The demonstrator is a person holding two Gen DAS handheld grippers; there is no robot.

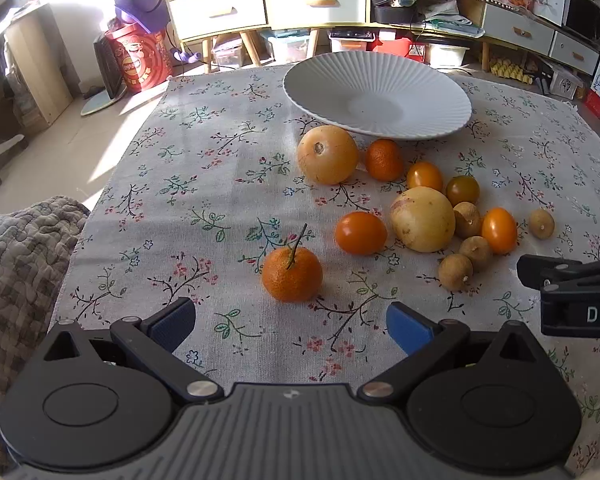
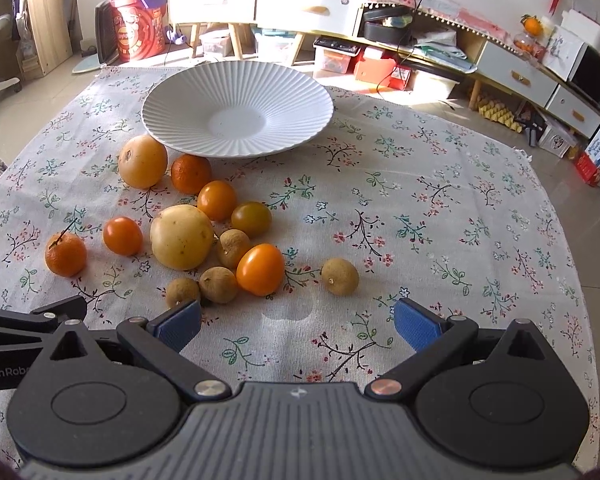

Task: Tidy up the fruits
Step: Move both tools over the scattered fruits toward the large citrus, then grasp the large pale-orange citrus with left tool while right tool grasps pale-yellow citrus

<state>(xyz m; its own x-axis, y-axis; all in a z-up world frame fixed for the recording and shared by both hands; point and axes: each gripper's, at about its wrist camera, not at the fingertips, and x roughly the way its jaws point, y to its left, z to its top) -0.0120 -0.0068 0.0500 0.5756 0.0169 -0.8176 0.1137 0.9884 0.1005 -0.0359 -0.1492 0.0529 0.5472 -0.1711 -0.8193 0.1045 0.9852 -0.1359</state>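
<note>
A white ribbed plate (image 1: 420,80) (image 2: 180,120) stands empty at the far side of the floral cloth. In front of it lie two large yellow round fruits (image 1: 327,155) (image 2: 181,237), small mandarins, orange tomatoes (image 1: 360,233) (image 2: 259,269) and several brown longans (image 2: 339,276). A mandarin with a stem (image 1: 292,273) (image 2: 65,254) lies apart, just ahead of my left gripper (image 1: 290,324), which is open and empty. My right gripper (image 2: 298,326) is open and empty, with the longans and an orange tomato just ahead of it.
The floral tablecloth (image 1: 204,184) covers the table. A grey quilted blanket (image 1: 16,264) lies at the left edge. Behind are cabinets with drawers (image 1: 220,12), a red drum (image 1: 142,60) and storage boxes on the floor.
</note>
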